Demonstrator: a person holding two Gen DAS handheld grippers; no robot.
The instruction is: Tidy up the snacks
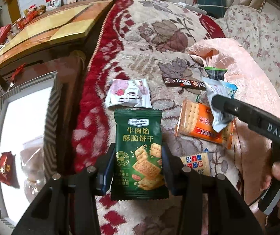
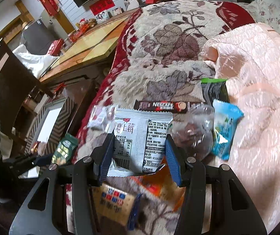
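Note:
My left gripper (image 1: 138, 168) is shut on a green cracker packet (image 1: 138, 146) and holds it above the floral blanket (image 1: 159, 29). My right gripper (image 2: 138, 154) is shut on a white strawberry snack packet (image 2: 140, 141), lifted above the snack pile; it shows in the left wrist view (image 1: 218, 105) as a silver packet held over the orange cracker pack (image 1: 198, 125). A second white strawberry packet (image 1: 129, 94) lies on the blanket. A Nescafe stick (image 1: 183, 82), a blue packet (image 2: 224, 129), a dark green-topped packet (image 2: 214, 92) and a beige cracker pack (image 2: 114, 201) lie nearby.
A pink quilt (image 2: 257, 98) covers the right side. A striped-rim box (image 1: 22, 127) with packets inside stands on the left below the bed edge. A wooden table (image 1: 51, 29) stands behind it.

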